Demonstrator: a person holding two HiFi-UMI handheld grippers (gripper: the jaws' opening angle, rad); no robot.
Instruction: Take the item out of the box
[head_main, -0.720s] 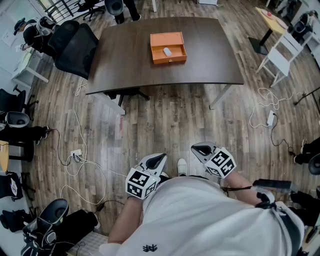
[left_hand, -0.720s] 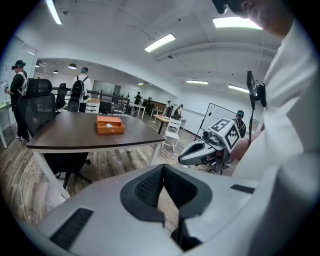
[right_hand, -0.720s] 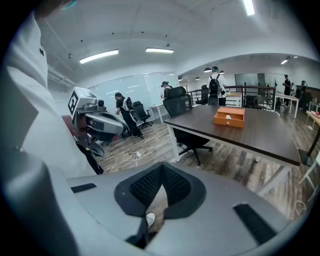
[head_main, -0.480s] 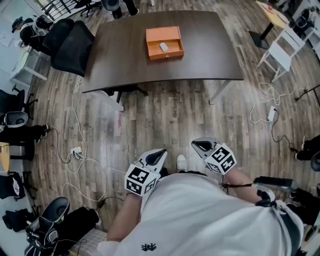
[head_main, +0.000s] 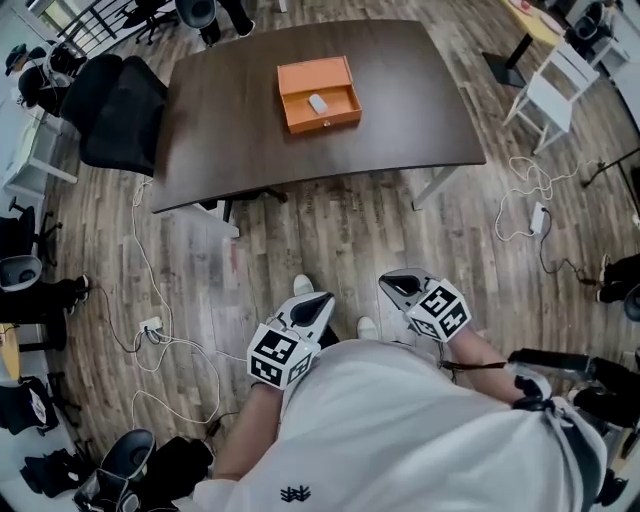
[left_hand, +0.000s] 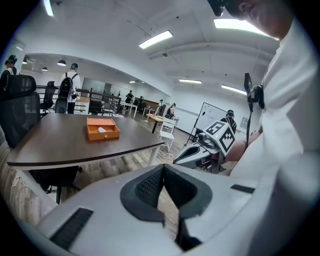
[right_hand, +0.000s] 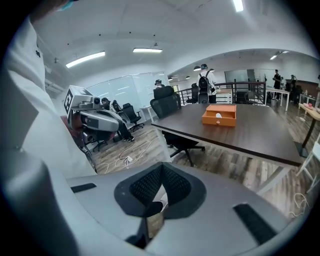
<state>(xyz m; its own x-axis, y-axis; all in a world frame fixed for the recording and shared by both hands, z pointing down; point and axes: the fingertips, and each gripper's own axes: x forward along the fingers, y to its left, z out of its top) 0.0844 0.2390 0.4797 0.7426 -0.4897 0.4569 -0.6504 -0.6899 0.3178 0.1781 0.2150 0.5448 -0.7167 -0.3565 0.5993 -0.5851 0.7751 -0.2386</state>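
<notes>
Orange box (head_main: 319, 93) is sitting open on the dark worktop (head_main: 410, 110), with the small white item (head_main: 318, 103) lying inside it. Well apart from it, the left gripper (head_main: 320, 302) and right gripper (head_main: 393, 286) are hanging over the wooden floor (head_main: 330, 230), both empty with jaws pressed together.

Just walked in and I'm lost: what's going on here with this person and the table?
A person stands on the wood floor, well short of the dark table, holding the left tongs and the right tongs low in front of their body. Both are shut and empty. On the table sits an open orange box with a small white item inside. The tongs are nowhere near the box, so the item is not yet taken out.
</notes>
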